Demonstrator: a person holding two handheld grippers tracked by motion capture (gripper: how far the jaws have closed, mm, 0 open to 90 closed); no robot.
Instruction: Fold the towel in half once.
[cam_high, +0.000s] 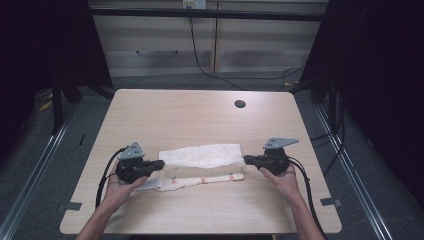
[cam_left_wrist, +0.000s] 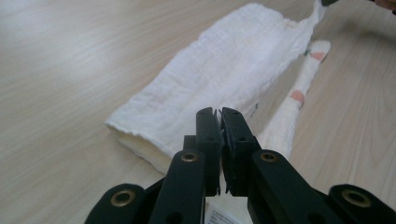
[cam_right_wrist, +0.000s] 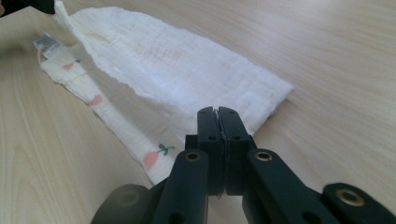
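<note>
— While the cloth (cam_high: 202, 156) lies stretched across the near half of the worktop (cam_high: 200, 112), what grips it?
— Left tongs (cam_high: 159, 164) are clamped on its left end, right tongs (cam_high: 246, 159) on its right end, both pairs pressed together.
— Any printed part?
— A narrow strip (cam_high: 200, 181) with pink marks lies just in front, touching it.
— Room around?
— Bare wood beyond, up to a round hole (cam_high: 240, 104) near the far edge.

Overall light: dim room, dark at both sides of the high view; table (cam_high: 200, 115) evenly lit from above.
Glare: pale sheen on the wood, gripper views.
Focus: near jaws soft, slightly blurred.
</note>
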